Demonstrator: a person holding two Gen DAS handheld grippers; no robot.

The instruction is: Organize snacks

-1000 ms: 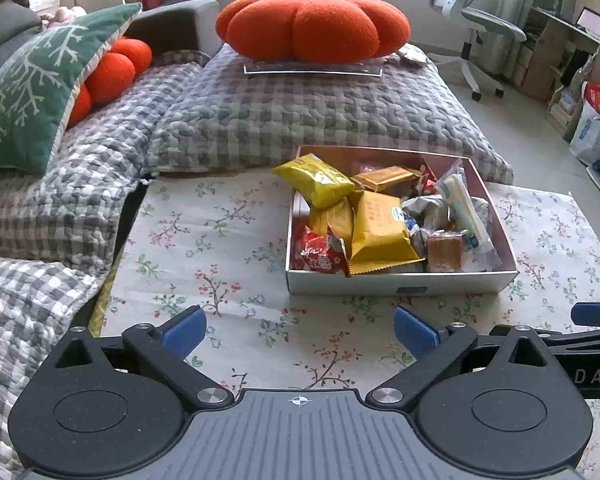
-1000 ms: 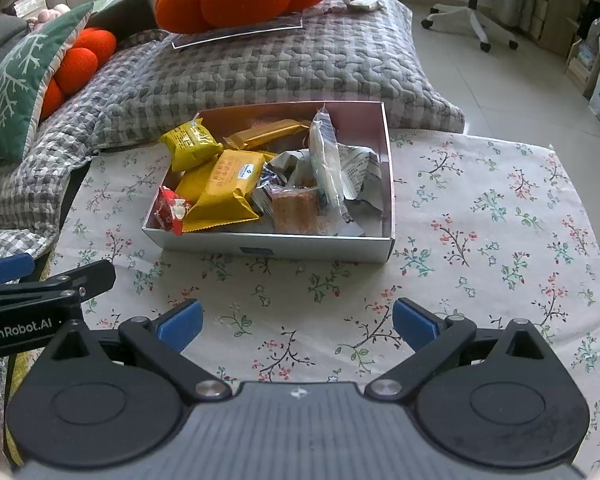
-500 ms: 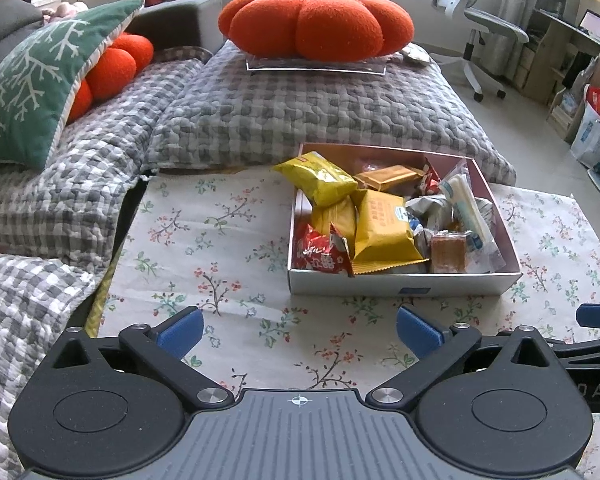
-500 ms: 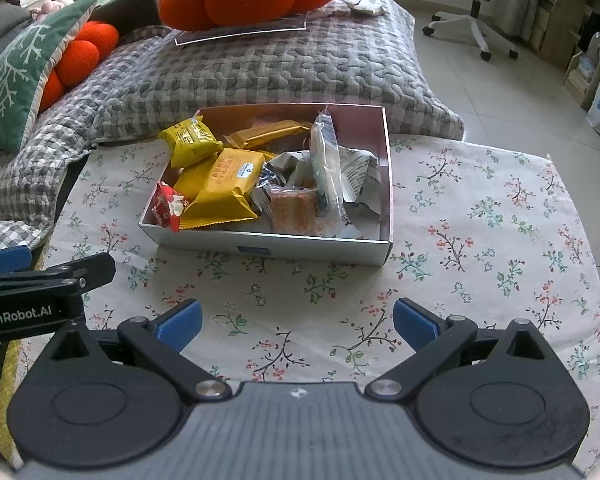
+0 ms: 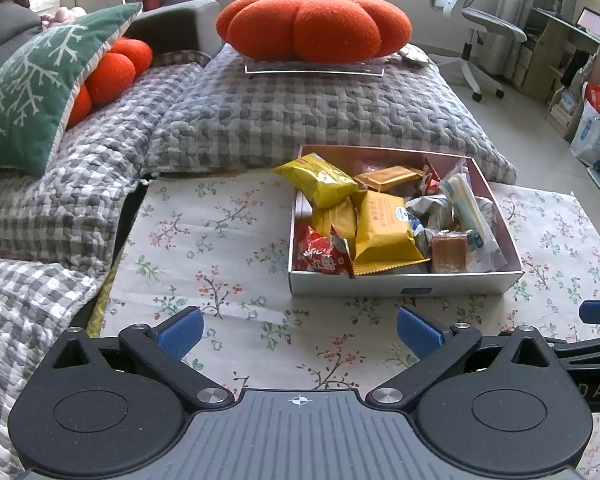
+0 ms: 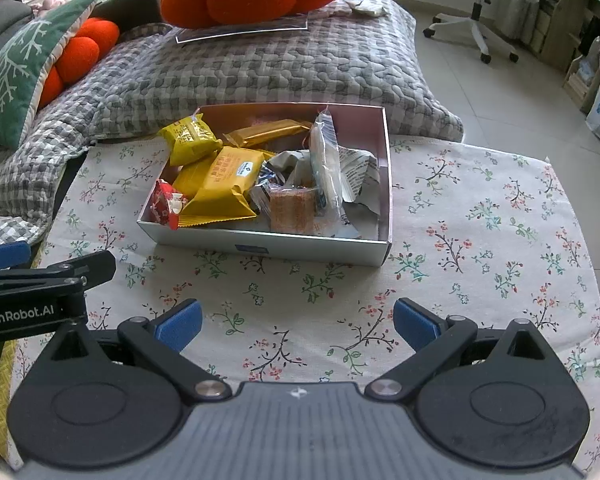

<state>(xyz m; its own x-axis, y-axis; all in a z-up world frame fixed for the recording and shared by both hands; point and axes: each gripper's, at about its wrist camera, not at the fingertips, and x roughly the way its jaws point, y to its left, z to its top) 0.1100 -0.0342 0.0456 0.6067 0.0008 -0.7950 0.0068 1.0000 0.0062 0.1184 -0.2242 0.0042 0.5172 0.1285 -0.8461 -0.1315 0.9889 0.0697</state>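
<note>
A white box [image 5: 404, 284] [image 6: 268, 245] stands on the flowered tablecloth [image 5: 220, 240] [image 6: 480, 220]. It holds several snacks: yellow packets [image 5: 382, 229] [image 6: 228, 184], a red packet [image 5: 322, 256] [image 6: 165, 209], a brown cake in clear wrap [image 5: 449, 255] [image 6: 292, 209], a long clear packet [image 5: 468, 208] [image 6: 326, 160]. My left gripper [image 5: 300, 330] is open and empty, short of the box's near left corner. My right gripper [image 6: 298, 325] is open and empty, in front of the box.
A grey checked sofa [image 5: 292, 112] lies behind the table, with an orange pumpkin cushion [image 5: 314, 26] and a green pillow [image 5: 32, 88]. An office chair [image 5: 480, 36] and shelves stand at the back right. The left gripper's side shows in the right wrist view [image 6: 40, 292].
Both grippers have drawn back and up a little; the box looks slightly farther off. Both stay open. Nothing in the box has moved.
</note>
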